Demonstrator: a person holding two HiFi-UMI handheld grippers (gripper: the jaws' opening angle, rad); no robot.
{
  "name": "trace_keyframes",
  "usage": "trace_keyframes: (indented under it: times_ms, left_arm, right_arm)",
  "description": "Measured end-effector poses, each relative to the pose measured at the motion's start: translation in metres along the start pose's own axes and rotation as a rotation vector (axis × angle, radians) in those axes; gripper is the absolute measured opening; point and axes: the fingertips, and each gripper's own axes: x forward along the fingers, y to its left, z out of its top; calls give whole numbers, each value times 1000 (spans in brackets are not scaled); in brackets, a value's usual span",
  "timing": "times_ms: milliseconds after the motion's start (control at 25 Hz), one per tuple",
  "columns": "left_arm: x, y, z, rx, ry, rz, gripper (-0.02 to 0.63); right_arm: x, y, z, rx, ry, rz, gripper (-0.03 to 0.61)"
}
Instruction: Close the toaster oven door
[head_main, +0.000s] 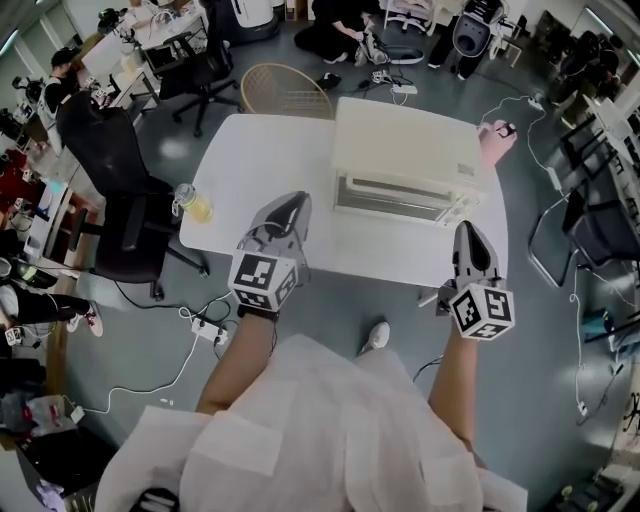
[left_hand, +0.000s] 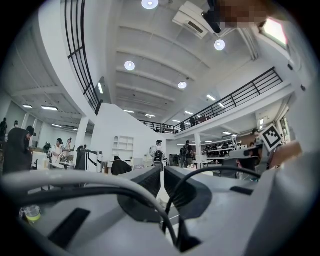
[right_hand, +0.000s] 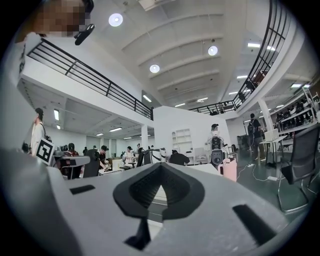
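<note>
A cream toaster oven (head_main: 400, 140) stands on the far right part of the white table (head_main: 260, 160), its front face (head_main: 392, 198) turned toward me. From above I cannot tell how far its door stands open. My left gripper (head_main: 293, 203) hovers over the table's near edge, left of the oven's front, and holds nothing. In the left gripper view (left_hand: 161, 170) its jaws stand together with only a thin slit between them. My right gripper (head_main: 466, 228) hangs at the table's near right corner, just in front of the oven; its tips (right_hand: 160, 166) meet, empty.
A jar of yellow liquid (head_main: 192, 203) sits at the table's left edge. A black office chair (head_main: 120, 190) stands left of the table, a round wicker chair (head_main: 285, 90) behind it. A power strip and cables (head_main: 205, 325) lie on the floor. People work at distant desks.
</note>
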Motion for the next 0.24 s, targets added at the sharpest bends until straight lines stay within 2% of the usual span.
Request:
trace_keyframes:
  times_ms: [240]
  left_arm:
    - [2, 4, 4, 3, -14, 7, 21]
  right_arm:
    - [3, 1, 0, -8, 0, 1, 2]
